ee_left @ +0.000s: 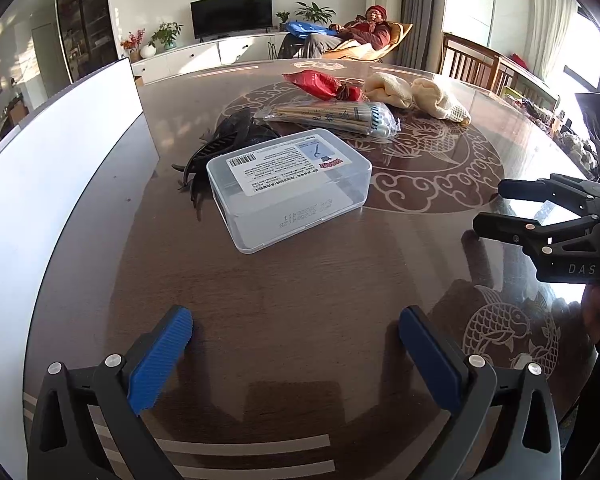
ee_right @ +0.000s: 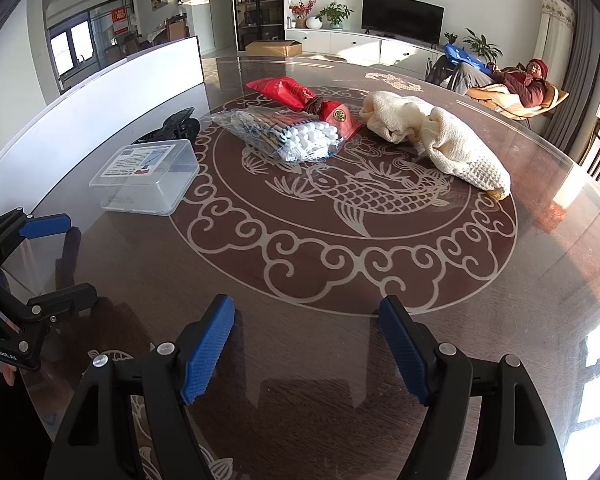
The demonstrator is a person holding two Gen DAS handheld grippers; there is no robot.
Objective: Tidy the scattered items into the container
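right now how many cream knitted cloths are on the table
2, side by side at the far right of the table: one knitted cloth beside the red packet, the other knitted cloth just right of it, touching. None looks hidden.

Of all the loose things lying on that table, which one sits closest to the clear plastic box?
The black hair claw clip. It lies right against the clear plastic box, on the side towards the white board; the cotton swab bag, red packet and cream cloths lie farther off.

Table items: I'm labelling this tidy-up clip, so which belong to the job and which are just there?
Job: clear lidded box, cotton swab pack, red packet, cream cloth, black hair claw.
Just there: white board, television, potted plants.
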